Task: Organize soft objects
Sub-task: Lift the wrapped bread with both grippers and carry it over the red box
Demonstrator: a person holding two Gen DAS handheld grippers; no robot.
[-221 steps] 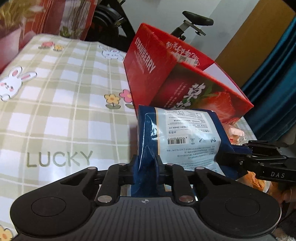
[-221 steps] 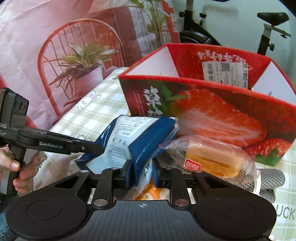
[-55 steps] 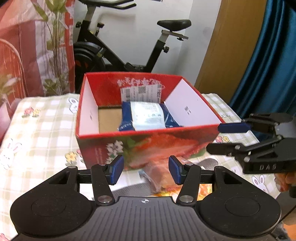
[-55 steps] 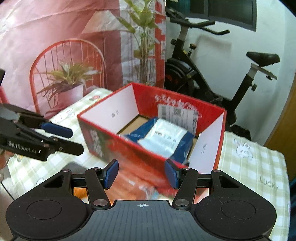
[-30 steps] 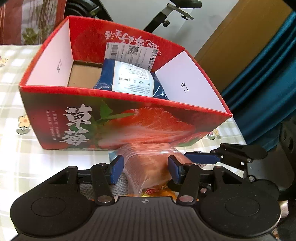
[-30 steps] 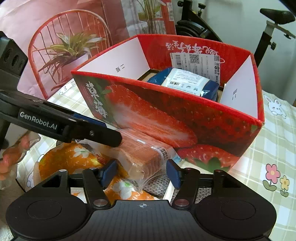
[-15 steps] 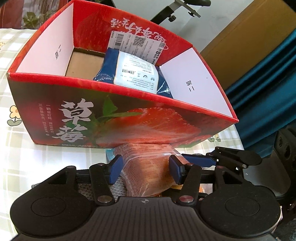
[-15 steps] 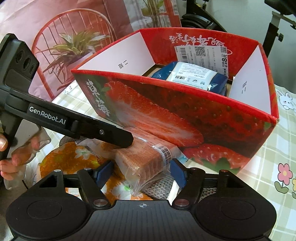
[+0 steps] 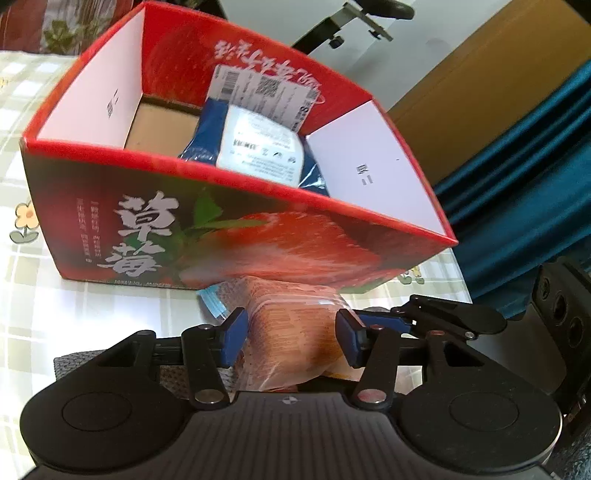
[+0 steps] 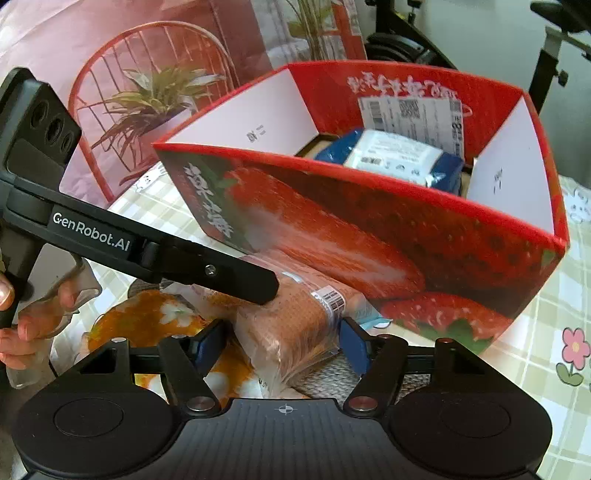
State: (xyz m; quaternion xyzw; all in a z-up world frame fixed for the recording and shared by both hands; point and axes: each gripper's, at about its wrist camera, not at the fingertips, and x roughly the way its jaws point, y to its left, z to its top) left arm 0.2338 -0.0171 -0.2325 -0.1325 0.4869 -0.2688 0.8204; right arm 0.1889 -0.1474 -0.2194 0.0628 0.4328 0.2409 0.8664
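Both tools' fingers [image 9: 233, 341] around cake packet [image 9: 291, 332]

Teal curtain [image 9: 535, 192], wooden door [image 9: 476, 74], exercise bike [image 10: 402, 40], white wall [image 9: 280, 18]

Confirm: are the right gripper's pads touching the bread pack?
Cannot tell. In the right wrist view the right gripper sits open astride the bread pack; its clear wrapper blurs near both pads, showing neither plain gap nor contact.

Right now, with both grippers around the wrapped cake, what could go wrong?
1. Both the left gripper and right gripper straddle the soft wrapped cake; closing hard could crush it.
2. The cake lies against the strawberry box; lifting might snag its front wall.
3. The blue packet takes up much of the box's visible floor.
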